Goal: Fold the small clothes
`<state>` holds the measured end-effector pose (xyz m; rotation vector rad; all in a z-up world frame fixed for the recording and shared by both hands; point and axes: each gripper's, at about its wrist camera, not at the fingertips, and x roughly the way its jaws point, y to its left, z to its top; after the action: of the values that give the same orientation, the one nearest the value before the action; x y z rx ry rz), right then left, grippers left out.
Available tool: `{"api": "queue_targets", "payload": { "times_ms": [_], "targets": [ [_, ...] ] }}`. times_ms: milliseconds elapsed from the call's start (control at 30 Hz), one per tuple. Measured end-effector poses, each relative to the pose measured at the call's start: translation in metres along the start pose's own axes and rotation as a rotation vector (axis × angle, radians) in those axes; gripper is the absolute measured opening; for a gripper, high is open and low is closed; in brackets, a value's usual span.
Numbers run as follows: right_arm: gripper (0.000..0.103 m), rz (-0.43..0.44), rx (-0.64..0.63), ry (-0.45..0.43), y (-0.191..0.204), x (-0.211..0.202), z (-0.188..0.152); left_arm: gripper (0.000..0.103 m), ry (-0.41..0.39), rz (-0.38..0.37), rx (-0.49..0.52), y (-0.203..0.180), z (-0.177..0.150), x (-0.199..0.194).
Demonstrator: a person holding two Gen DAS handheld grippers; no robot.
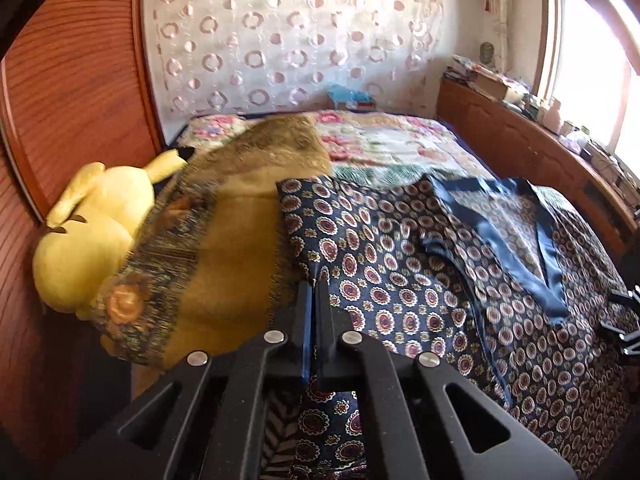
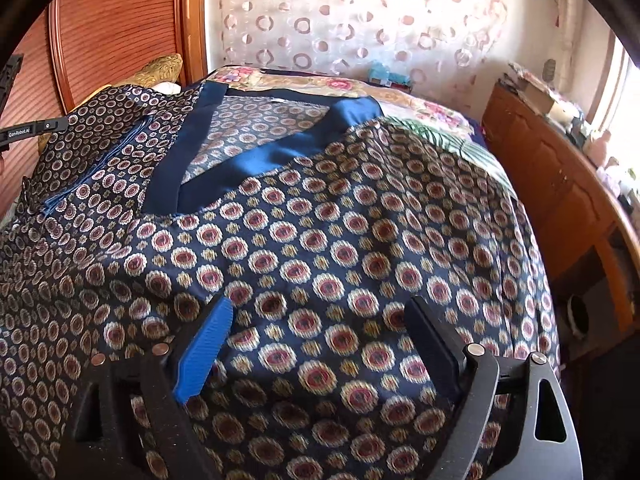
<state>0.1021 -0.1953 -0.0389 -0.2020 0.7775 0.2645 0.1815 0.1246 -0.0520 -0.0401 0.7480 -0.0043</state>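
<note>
Left wrist view: the left gripper [image 1: 313, 284] is clenched, jaws together at the near left edge of the patterned garment [image 1: 420, 272]; whether cloth is pinched is unclear. Right wrist view: the right gripper [image 2: 320, 320] is released, jaws spread above the garment [image 2: 320, 240] on the bed [image 2: 420, 108].

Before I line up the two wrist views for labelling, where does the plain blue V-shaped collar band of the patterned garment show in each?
Left wrist view: the collar band sits right of centre, its V pointing down toward the lower right.
Right wrist view: the collar band lies upper left of centre, above the open right gripper.
Shared landmark: the circle-patterned curtain behind the bed.
</note>
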Motion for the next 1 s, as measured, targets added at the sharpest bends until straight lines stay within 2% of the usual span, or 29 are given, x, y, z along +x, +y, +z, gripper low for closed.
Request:
{"api": "queue_targets", "payload": {
  "times_ms": [133, 267, 300, 400, 500, 600, 700, 767, 833, 900, 933, 967, 1000],
  "targets": [
    [0.087, 0.01, -0.01, 0.014, -0.012, -0.012, -0.011, 0.001, -0.027, 0.011, -0.022, 0.01, 0.004, -0.01],
    [0.077, -0.005, -0.018, -0.025, -0.026, -0.033, -0.023, 0.001, -0.023, 0.008, -0.005, 0.009, 0.003, -0.013],
    [0.071, 0.001, -0.006, -0.032, -0.031, -0.038, -0.027, 0.001, -0.017, 0.0, -0.005, 0.009, 0.002, -0.013],
    [0.07, -0.018, 0.038, -0.051, -0.055, -0.055, -0.037, 0.001, -0.013, -0.04, -0.023, 0.009, 0.001, -0.016],
    [0.069, -0.035, 0.086, -0.071, -0.077, -0.07, -0.047, 0.002, 0.001, -0.035, -0.016, 0.006, -0.001, -0.019],
    [0.069, -0.069, 0.116, -0.086, -0.098, -0.086, -0.059, 0.009, -0.011, -0.056, 0.003, -0.001, -0.005, -0.031],
    [0.069, -0.106, 0.138, -0.09, -0.117, -0.098, -0.071, 0.019, -0.039, -0.093, 0.004, -0.011, -0.008, -0.048],
    [0.069, -0.114, 0.17, -0.086, -0.128, -0.102, -0.078, 0.033, -0.056, -0.118, 0.006, -0.018, -0.008, -0.056],
    [0.069, -0.123, 0.189, -0.084, -0.135, -0.105, -0.083, 0.043, -0.076, -0.143, 0.01, -0.026, -0.008, -0.065],
    [0.069, -0.127, 0.201, -0.083, -0.14, -0.105, -0.087, 0.048, -0.089, -0.173, 0.018, -0.035, -0.008, -0.073],
    [0.069, -0.131, 0.207, -0.082, -0.143, -0.107, -0.089, 0.059, -0.098, -0.184, 0.019, -0.039, -0.009, -0.077],
    [0.069, -0.133, 0.212, -0.08, -0.146, -0.107, -0.09, 0.077, -0.112, -0.197, 0.02, -0.043, -0.01, -0.082],
    [0.069, -0.134, 0.219, -0.078, -0.149, -0.108, -0.092, 0.084, -0.125, -0.207, 0.023, -0.047, -0.01, -0.086]
  ]
}}
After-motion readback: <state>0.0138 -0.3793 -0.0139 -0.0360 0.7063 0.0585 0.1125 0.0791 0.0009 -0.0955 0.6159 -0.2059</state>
